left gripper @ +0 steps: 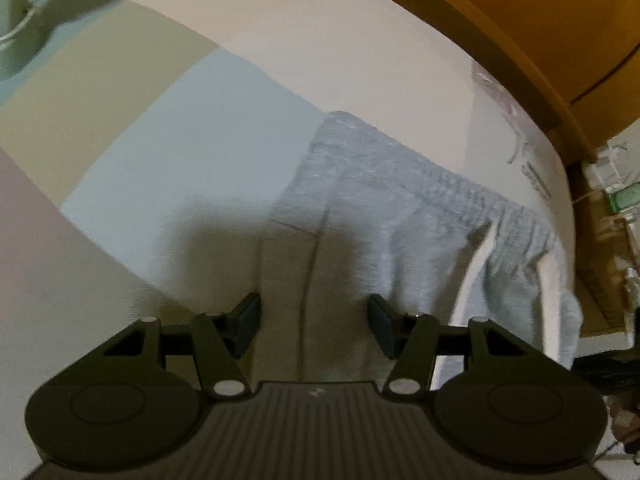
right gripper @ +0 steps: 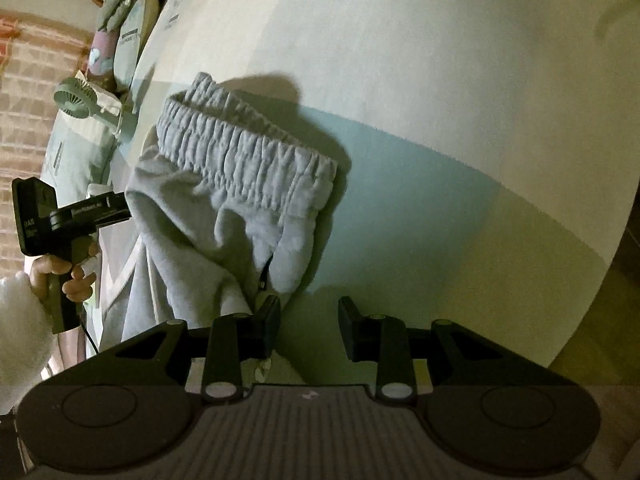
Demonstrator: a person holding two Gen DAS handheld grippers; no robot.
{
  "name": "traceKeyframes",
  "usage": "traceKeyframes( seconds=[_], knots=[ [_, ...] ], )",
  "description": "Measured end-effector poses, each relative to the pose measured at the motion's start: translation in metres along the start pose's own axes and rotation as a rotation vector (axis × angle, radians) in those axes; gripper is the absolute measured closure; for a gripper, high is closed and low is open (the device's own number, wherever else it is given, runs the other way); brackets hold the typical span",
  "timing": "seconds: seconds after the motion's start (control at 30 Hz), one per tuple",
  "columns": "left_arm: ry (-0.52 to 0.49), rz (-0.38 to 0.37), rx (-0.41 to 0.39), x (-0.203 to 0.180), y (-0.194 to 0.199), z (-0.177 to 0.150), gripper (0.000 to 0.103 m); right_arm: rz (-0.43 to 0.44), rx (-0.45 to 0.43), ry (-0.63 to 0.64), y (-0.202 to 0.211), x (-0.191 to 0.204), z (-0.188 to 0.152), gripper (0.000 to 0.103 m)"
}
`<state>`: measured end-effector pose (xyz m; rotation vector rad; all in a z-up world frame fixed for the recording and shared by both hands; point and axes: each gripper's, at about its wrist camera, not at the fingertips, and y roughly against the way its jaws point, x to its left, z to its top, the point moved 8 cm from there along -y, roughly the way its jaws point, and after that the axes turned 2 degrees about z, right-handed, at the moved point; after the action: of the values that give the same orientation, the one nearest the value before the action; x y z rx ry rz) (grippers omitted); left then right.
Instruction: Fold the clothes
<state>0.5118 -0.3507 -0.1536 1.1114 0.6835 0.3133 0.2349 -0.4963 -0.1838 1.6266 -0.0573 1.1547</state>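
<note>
Grey fleece sweatpants (right gripper: 224,208) are lying bunched on the bed (right gripper: 440,100), elastic waistband (right gripper: 248,160) humped up and the legs trailing off toward the bed's near edge. Both tools are hanging with jaws wide apart, gripping nothing: the left tool (left gripper: 314,326) is hovering over the leg fabric, the right tool (right gripper: 308,332) is sitting just beside a fold. I'd be pinching through both layers at the waistband corners and pulling it flat before creasing. The fabric is looking thick, soft and rumpled.

One grey sweatpants (right gripper: 240,184), one striped bedsheet (right gripper: 440,100), one small fan (right gripper: 76,100), two tongs (left gripper: 314,326) (right gripper: 309,330).
</note>
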Motion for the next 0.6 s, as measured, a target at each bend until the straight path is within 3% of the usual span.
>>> traceKeyframes(
  seconds=[0.23,0.5,0.6],
  knots=[
    [0.074,-0.082,0.056,0.009,0.004,-0.026,0.047,0.027,-0.002,0.014,0.012,-0.002,-0.002,0.067],
    [0.068,-0.105,-0.011,-0.008,-0.017,0.02,0.041,0.072,-0.035,-0.017,0.005,-0.005,0.004,0.067],
    [0.062,-0.115,0.012,-0.007,-0.016,0.013,0.052,0.087,-0.05,-0.023,0.0,-0.005,0.009,0.067]
  ],
)
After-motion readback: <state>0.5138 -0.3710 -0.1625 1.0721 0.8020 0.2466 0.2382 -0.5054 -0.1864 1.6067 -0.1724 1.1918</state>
